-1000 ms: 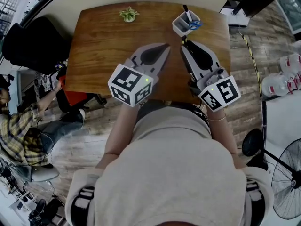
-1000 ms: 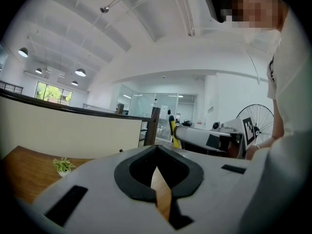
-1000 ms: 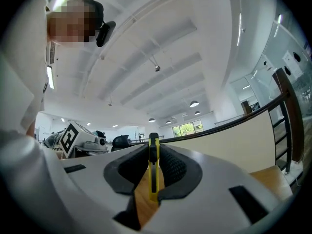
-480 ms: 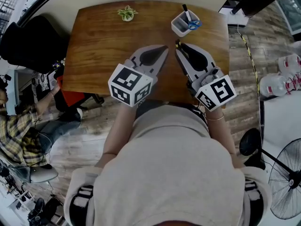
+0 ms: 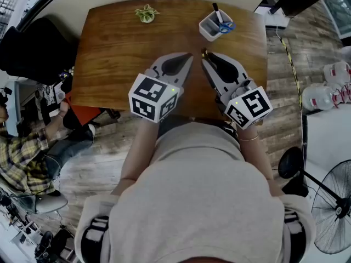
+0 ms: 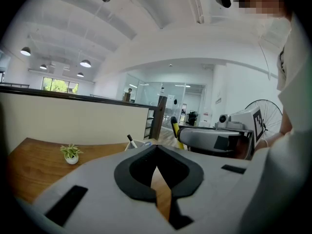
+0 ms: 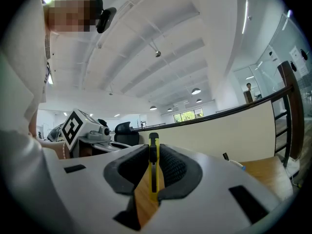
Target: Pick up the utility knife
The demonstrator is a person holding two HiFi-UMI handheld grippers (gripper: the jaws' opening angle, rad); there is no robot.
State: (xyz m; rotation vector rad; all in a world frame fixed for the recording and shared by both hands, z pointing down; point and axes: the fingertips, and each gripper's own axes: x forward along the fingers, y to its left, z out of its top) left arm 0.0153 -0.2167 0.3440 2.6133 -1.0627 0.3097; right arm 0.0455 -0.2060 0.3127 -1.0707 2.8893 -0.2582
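Over the near edge of the desk [image 5: 109, 53], the right gripper [image 5: 204, 56] stays clamped on the yellow utility knife [image 7: 153, 172], which stands upright between its pads, clear of the wood. The left gripper [image 5: 188, 56] just beside it is closed on nothing. In the past second the pair has drifted slightly back from the pen cup [image 5: 215, 27] at the far right corner, with the small plant [image 5: 145, 14] at the far edge untouched. With the knife already lifted, the pick-up looks complete.
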